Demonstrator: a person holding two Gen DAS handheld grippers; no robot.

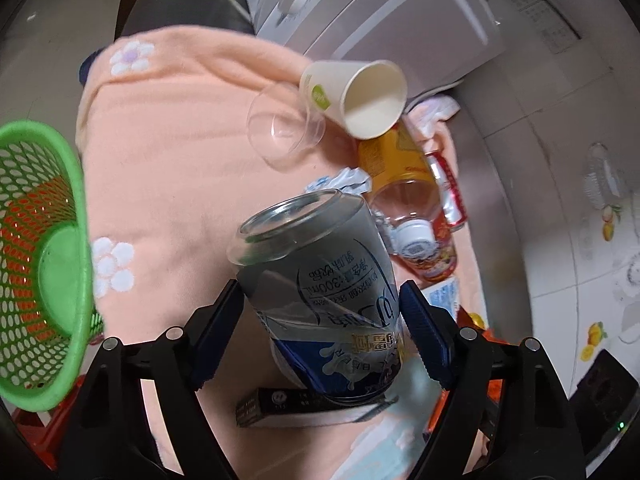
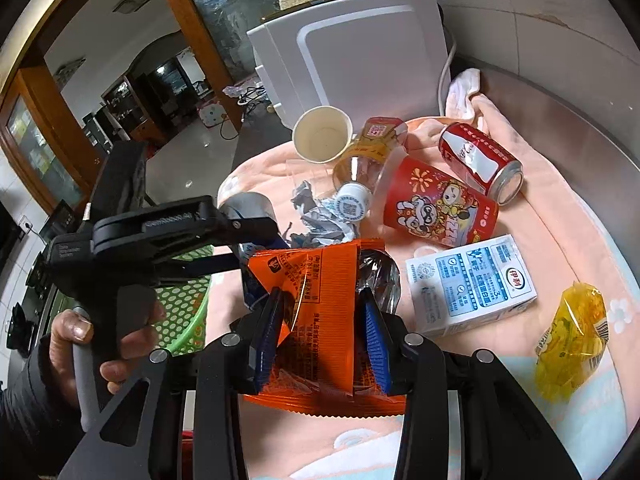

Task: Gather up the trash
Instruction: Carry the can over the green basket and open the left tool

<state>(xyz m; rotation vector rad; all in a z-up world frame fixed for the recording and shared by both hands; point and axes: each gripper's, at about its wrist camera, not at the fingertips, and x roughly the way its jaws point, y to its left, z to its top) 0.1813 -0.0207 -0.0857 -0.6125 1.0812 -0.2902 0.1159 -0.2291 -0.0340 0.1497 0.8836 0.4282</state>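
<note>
Left tongs: my left gripper (image 1: 320,332) pinches the grey-blue can (image 1: 320,280), blue pads pressed on both its sides, can tilted, base pointing away from me.
Left hand: my hand (image 2: 100,340) wraps the grip, seen from the right wrist.
Right tongs: my right gripper (image 2: 324,336) clamps the orange wrapper (image 2: 320,304) between its pads.
Basket: the green basket (image 1: 44,256) lies tipped just left of my left tongs, mouth toward them.
Ahead: paper cup (image 1: 360,96), clear cup (image 1: 280,128), bottle (image 1: 400,196) crowd beyond the can.
Right of right tongs: milk carton (image 2: 472,284), red can (image 2: 480,160), yellow wrapper (image 2: 572,336).
Open room: bare peach blanket (image 1: 180,160) between basket and can.
</note>
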